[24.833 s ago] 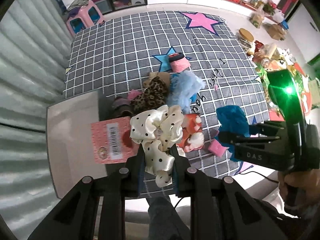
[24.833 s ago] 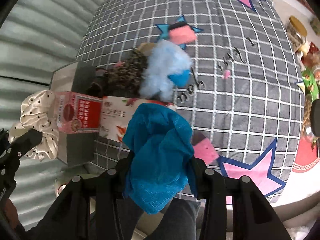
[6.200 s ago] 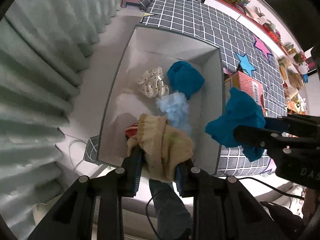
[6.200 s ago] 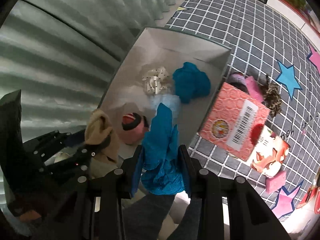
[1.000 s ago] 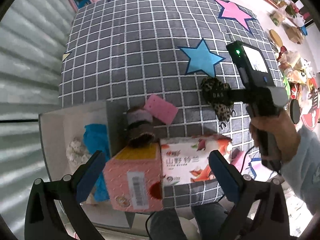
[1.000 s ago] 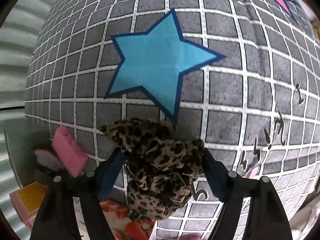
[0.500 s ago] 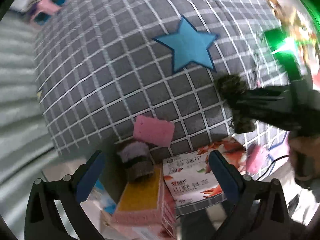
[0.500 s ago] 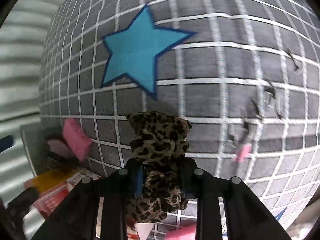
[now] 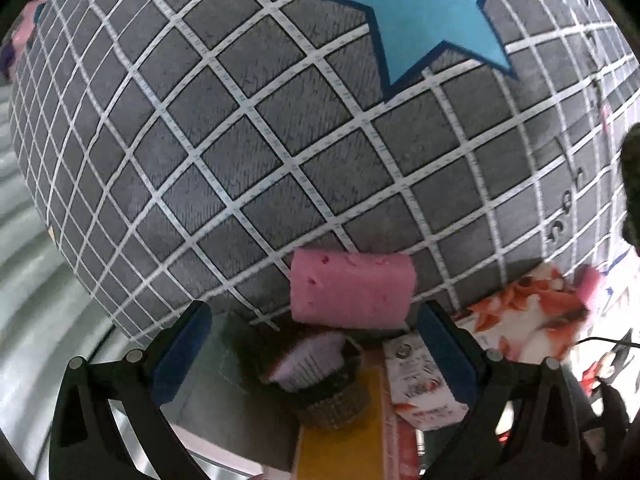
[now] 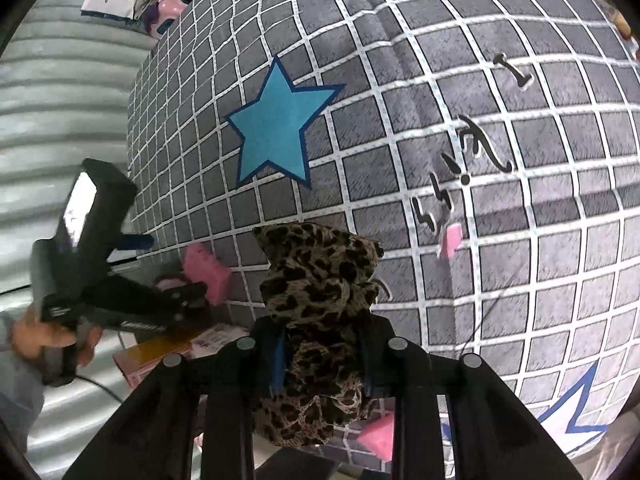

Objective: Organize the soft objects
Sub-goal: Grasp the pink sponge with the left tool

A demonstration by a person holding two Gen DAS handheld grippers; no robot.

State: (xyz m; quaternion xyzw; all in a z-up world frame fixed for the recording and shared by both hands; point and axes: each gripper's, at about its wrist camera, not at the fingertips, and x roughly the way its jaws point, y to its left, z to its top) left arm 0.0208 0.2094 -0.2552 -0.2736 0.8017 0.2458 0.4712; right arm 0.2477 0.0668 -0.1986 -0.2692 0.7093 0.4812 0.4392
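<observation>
My right gripper (image 10: pixel 322 350) is shut on a leopard-print scrunchie (image 10: pixel 318 280) and holds it above the checked grey cloth (image 10: pixel 460 128). My left gripper (image 9: pixel 312 340) is open, its jaws wide on either side of a pink sponge (image 9: pixel 352 290) that lies on the cloth (image 9: pixel 248 140) at its near edge. A fuzzy purple and brown scrunchie (image 9: pixel 316 368) sits just below the sponge, between the jaws. In the right wrist view the left gripper (image 10: pixel 176 276) reaches over the same pink sponge (image 10: pixel 206 272).
A tissue pack with red flowers (image 9: pixel 500 332) and a pink and yellow box (image 9: pixel 344 432) lie at the near edge. The grey bin's rim (image 9: pixel 208 392) is below left. Another pink sponge (image 10: pixel 378 436) lies near the right gripper. A blue star (image 10: pixel 280 128) marks the cloth.
My left gripper has dropped close to the pink sponge, jaws still open around it. My right gripper has lifted the leopard scrunchie and drawn it back from the blue star.
</observation>
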